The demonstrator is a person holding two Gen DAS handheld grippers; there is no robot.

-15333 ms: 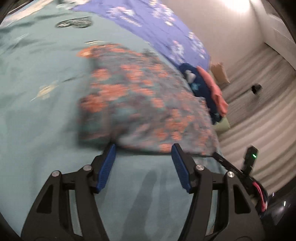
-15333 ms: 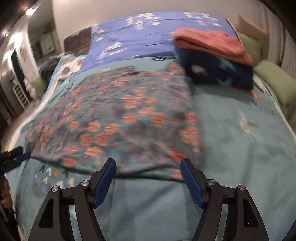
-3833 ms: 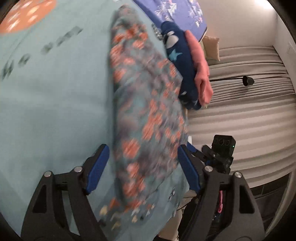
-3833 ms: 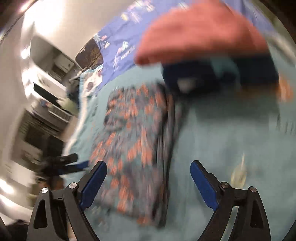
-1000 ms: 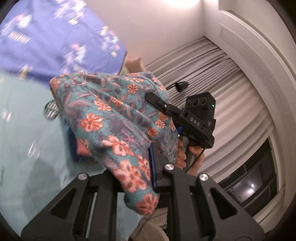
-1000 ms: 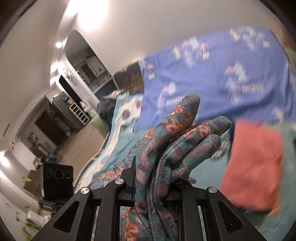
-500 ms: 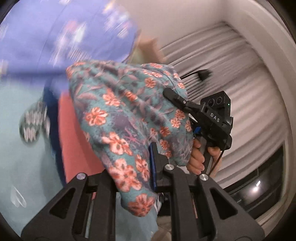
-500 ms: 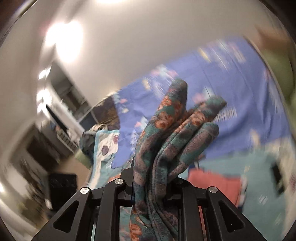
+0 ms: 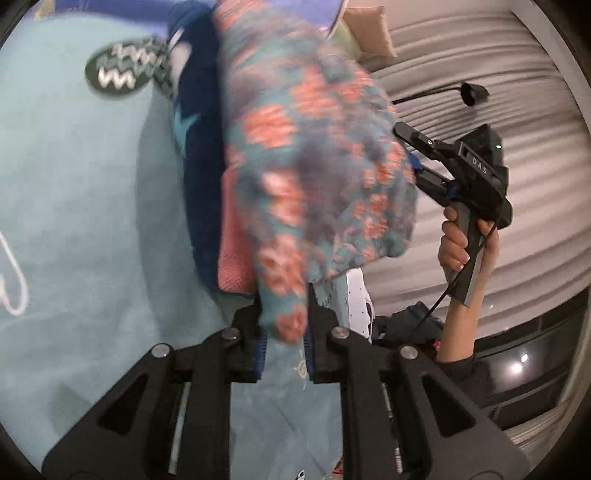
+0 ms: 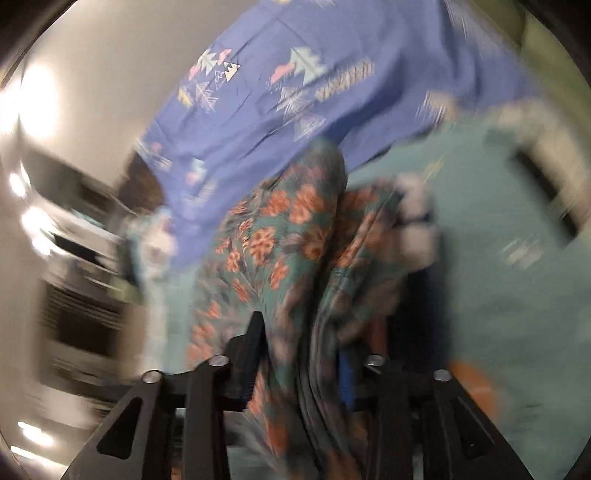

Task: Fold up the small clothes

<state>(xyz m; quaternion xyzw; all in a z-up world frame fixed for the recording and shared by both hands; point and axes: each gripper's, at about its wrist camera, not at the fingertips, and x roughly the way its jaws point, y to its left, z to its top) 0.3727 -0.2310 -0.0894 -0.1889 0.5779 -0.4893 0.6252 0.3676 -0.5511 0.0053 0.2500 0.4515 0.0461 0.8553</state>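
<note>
The folded teal garment with orange flowers (image 9: pixel 314 158) hangs between both grippers over the stack of folded clothes, a navy piece (image 9: pixel 201 147) and a coral piece (image 9: pixel 232 254). My left gripper (image 9: pixel 283 332) is shut on one end of the floral garment. My right gripper (image 10: pixel 299 354) is shut on the other end (image 10: pixel 280 236); it also shows in the left wrist view (image 9: pixel 417 166), held by a hand. The right wrist view is blurred.
The teal bedspread (image 9: pixel 81 221) lies under everything. A blue patterned cover (image 10: pixel 295 74) lies at the head of the bed. A beige pillow (image 9: pixel 373 26) and grey curtains (image 9: pixel 517 92) stand beyond the bed edge. Blurred furniture is on the left (image 10: pixel 74 295).
Both grippers have tipped downward with the floral garment, lowering it over the navy and coral stack. Both stay shut on it.
</note>
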